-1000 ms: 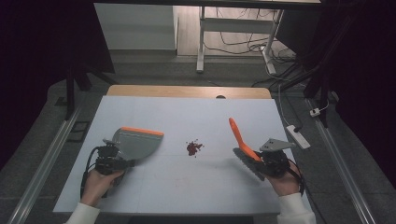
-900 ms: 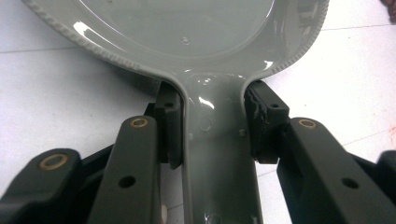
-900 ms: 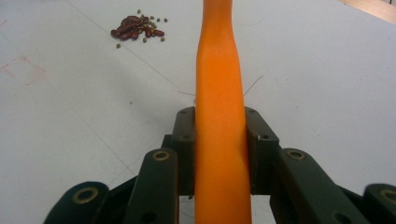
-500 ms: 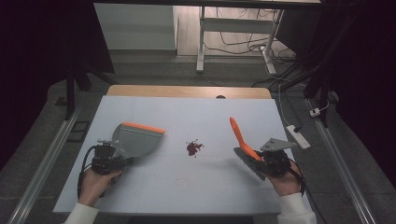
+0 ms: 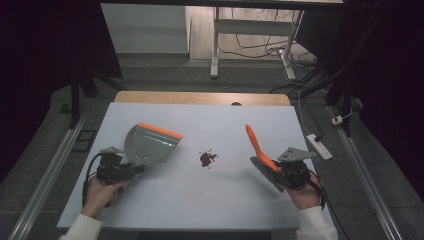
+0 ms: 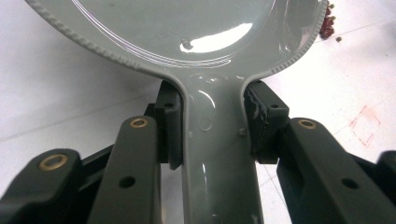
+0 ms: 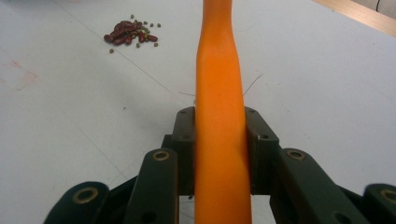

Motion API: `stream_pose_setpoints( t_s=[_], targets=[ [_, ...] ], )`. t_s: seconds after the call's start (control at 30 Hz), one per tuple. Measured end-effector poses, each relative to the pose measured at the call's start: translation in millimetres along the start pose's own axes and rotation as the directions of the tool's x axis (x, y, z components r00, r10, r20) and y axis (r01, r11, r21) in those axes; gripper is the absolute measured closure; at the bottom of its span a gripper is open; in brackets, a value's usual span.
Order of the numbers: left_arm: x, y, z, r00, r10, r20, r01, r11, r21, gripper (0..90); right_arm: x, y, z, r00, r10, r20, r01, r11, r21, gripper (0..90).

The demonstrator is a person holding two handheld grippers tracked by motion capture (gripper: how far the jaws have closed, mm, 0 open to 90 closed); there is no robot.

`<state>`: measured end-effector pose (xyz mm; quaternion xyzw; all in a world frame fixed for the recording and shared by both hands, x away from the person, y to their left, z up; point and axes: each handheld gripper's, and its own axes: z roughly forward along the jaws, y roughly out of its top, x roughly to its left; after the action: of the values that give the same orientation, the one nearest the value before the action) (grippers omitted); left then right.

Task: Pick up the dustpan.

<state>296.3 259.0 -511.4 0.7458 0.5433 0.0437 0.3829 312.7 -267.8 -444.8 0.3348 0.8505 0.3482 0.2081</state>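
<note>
One grey dustpan (image 5: 150, 144), one orange brush (image 5: 257, 145), one small heap of red beans (image 5: 207, 158), two tools.

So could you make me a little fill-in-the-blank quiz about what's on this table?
1. The left hand-held gripper is shut on the handle of a grey ____.
2. The right hand-held gripper is shut on a handle coloured ____.
3. The little pile of red beans lies on the white table ____ the two tools.

Missing words: dustpan; orange; between

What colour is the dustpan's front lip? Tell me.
Orange, on the grey plastic dustpan; the high view shows it best.
</note>
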Motion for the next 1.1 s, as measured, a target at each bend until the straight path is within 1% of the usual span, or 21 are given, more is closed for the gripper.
stream_pose_setpoints(
  t_s=[0.07, 0.2, 0.23, 0.27, 0.37, 0.4, 0.47, 0.5, 0.53, 0.63, 0.67, 0.77, 0.8, 0.83, 0.87, 0.93, 0.97, 1.0, 1.03, 1.07, 1.1],
  targets=[
    [4.4, 3.7, 4.0, 0.9997, 0.021, 0.015, -0.021, 0.9997, -0.011, 61.7, -0.2, 0.0, 0.4, 1.0000, 0.003, 0.003, -0.003, 1.000, 0.000, 70.0],
    [8.9, 8.1, 7.7, 0.9991, 0.038, 0.020, -0.038, 0.9993, -0.004, 61.7, -0.2, 0.4, 2.2, 1.0000, -0.001, 0.005, 0.001, 1.000, 0.006, 70.0],
    [10.6, 9.1, 9.1, 0.9977, 0.060, 0.033, -0.060, 0.9982, 0.006, 61.7, 0.1, 0.8, 2.7, 1.0000, 0.001, 0.001, -0.001, 1.000, 0.009, 70.0],
    [10.6, 9.1, 9.1, 0.9977, 0.060, 0.033, -0.060, 0.9982, 0.006, 61.7, 0.1, 0.8, 2.7, 1.0000, 0.001, 0.001, -0.001, 1.000, 0.009, 70.0],
    [10.4, 9.5, 6.3, 0.9947, 0.091, 0.048, -0.091, 0.9958, -0.002, 61.7, 0.7, 1.7, 4.1, 1.0000, 0.002, -0.002, -0.002, 1.000, 0.007, 70.0],
    [10.4, 9.5, 6.3, 0.9947, 0.091, 0.048, -0.091, 0.9958, -0.002, 61.7, 0.6, 1.7, 4.6, 1.0000, 0.002, 0.000, -0.002, 1.000, 0.007, 70.0],
    [8.5, 8.4, 3.6, 0.9927, 0.107, 0.054, -0.107, 0.9942, -0.011, 61.7, 0.7, 1.6, 5.5, 1.0000, 0.004, -0.001, -0.004, 1.000, 0.008, 70.0],
    [6.0, 7.3, 1.1, 0.9901, 0.125, 0.064, -0.124, 0.9921, -0.016, 61.7, 0.7, 1.5, 5.9, 1.0000, 0.007, -0.003, -0.007, 1.000, 0.008, 70.0],
    [6.0, 7.3, 1.1, 0.9901, 0.125, 0.064, -0.124, 0.9921, -0.016, 61.7, 0.7, 1.5, 6.3, 0.9999, 0.009, -0.004, -0.009, 1.000, 0.006, 70.0],
    [2.7, 6.7, -1.4, 0.9874, 0.144, 0.066, -0.143, 0.9896, -0.017, 61.7, 1.0, 2.6, 7.2, 0.9998, 0.018, -0.006, -0.018, 1.000, 0.001, 70.0],
    [1.8, 6.6, -3.0, 0.9842, 0.156, 0.083, -0.155, 0.9876, -0.024, 61.7, 1.1, 3.4, 7.6, 0.9998, 0.018, -0.008, -0.018, 1.000, -0.002, 69.9],
    [0.7, 6.5, -4.9, 0.9808, 0.169, 0.098, -0.166, 0.9855, -0.036, 61.7, 1.4, 6.6, 9.5, 0.9997, 0.019, -0.012, -0.019, 1.000, -0.008, 70.0],
    [-0.7, 6.9, -6.3, 0.9771, 0.183, 0.109, -0.180, 0.9829, -0.040, 61.7, 1.4, 8.0, 10.5, 0.9997, 0.021, -0.012, -0.021, 1.000, -0.011, 70.0],
    [-0.7, 6.9, -6.3, 0.9771, 0.183, 0.109, -0.180, 0.9829, -0.040, 61.7, 1.4, 9.4, 11.7, 0.9997, 0.021, -0.015, -0.021, 1.000, -0.013, 70.0],
    [-2.6, 7.2, -7.5, 0.9734, 0.199, 0.113, -0.196, 0.9797, -0.041, 61.7, 1.4, 10.9, 13.1, 0.9996, 0.023, -0.017, -0.023, 1.000, -0.014, 70.0],
    [-3.9, 7.4, -8.8, 0.9692, 0.214, 0.122, -0.210, 0.9767, -0.041, 61.7, 2.0, 14.2, 16.3, 0.9996, 0.022, -0.018, -0.022, 1.000, -0.013, 69.9],
    [-3.9, 7.4, -8.8, 0.9692, 0.214, 0.122, -0.210, 0.9767, -0.041, 61.7, 2.2, 15.8, 18.0, 0.9996, 0.020, -0.019, -0.021, 1.000, -0.012, 70.0],
    [-5.2, 7.4, -10.1, 0.9647, 0.230, 0.129, -0.226, 0.9732, -0.039, 61.7, 2.5, 17.5, 19.8, 0.9996, 0.019, -0.021, -0.019, 1.000, -0.012, 70.0],
    [-5.2, 7.4, -10.1, 0.9647, 0.230, 0.129, -0.226, 0.9732, -0.039, 61.7, 2.9, 19.1, 21.5, 0.9996, 0.017, -0.024, -0.018, 1.000, -0.012, 70.0],
    [-6.2, 7.3, -11.2, 0.9606, 0.243, 0.135, -0.240, 0.9700, -0.039, 61.7, 3.4, 20.7, 23.0, 0.9996, 0.016, -0.025, -0.017, 1.000, -0.013, 70.0],
    [-6.2, 7.3, -11.2, 0.9606, 0.243, 0.135, -0.240, 0.9700, -0.039, 61.7, 3.4, 20.7, 23.0, 0.9996, 0.016, -0.025, -0.017, 1.000, -0.013, 70.0]
  ],
)
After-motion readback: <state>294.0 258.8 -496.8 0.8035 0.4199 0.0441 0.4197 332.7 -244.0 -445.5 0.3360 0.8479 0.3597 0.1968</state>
